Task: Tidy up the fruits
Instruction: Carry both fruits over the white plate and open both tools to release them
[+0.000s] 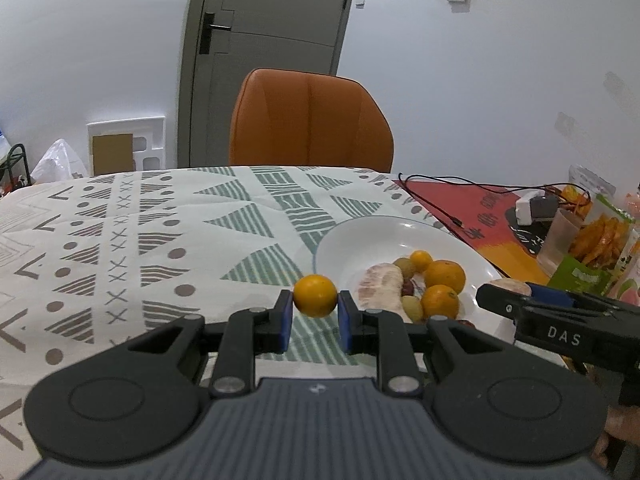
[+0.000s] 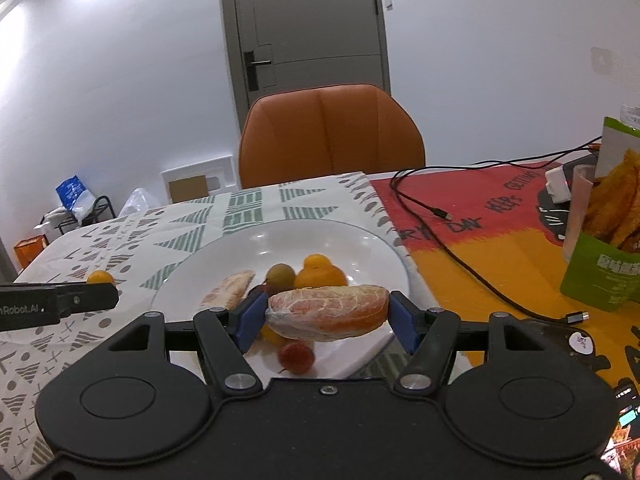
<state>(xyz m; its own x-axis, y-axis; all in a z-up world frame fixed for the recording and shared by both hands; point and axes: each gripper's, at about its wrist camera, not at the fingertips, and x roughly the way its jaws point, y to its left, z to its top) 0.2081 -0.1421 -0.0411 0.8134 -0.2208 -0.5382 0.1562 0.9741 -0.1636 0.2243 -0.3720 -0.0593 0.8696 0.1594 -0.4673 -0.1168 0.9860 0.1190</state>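
A small orange (image 1: 315, 295) sits pinched between the blue pads of the left gripper (image 1: 314, 314), just left of the white plate (image 1: 360, 236). The right gripper (image 2: 327, 316) clamps a pomelo segment (image 2: 328, 312) lengthwise above the plate's near rim, more fruit lying just beyond it.

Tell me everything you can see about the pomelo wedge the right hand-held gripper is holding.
The pomelo wedge is a peeled crescent segment, pale pink-orange flesh under a whitish, veined membrane that looks thin and papery. It lies roughly level, lengthwise between the blue pads of the right hand-held gripper, which press on its two ends. It is held above the near part of the white plate, over the other fruit; whether it touches any cannot be told.
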